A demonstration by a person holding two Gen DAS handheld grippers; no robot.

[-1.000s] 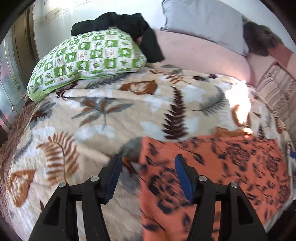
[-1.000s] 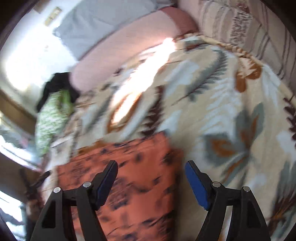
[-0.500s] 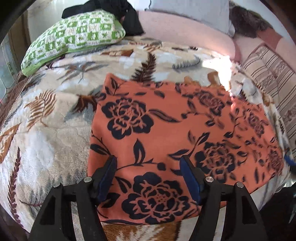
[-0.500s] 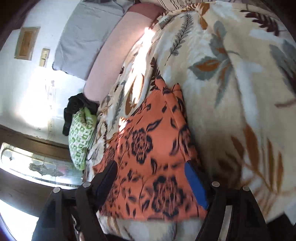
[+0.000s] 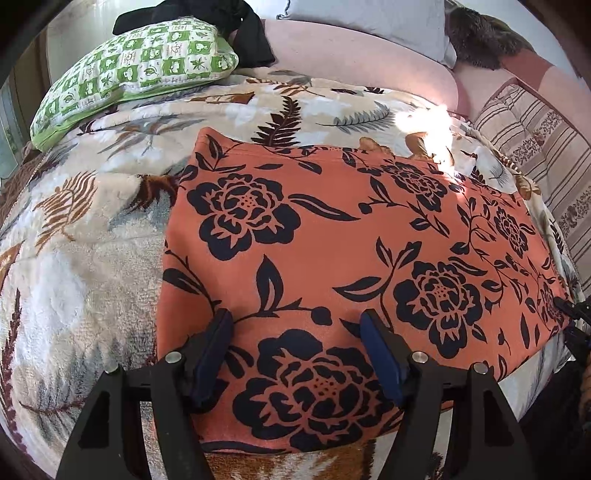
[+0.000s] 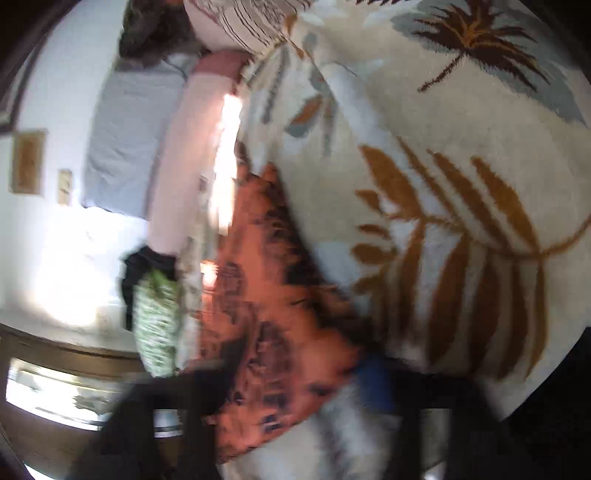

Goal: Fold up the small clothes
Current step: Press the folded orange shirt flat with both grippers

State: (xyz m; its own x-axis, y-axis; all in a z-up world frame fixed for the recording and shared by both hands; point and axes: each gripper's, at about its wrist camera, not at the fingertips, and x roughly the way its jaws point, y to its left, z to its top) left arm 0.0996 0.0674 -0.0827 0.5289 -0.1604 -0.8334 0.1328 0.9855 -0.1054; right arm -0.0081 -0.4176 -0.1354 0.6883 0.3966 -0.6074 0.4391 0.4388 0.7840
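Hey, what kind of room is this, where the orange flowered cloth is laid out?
Most likely a bedroom: the orange flowered cloth lies on a leaf-print blanket covering a bed, with a green checked pillow and a grey pillow at the far end.

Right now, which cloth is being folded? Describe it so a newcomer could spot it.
On the leaf-print blanket covering the bed, below the green checked pillow, lies a flat orange cloth. Its bold black roses set it apart.
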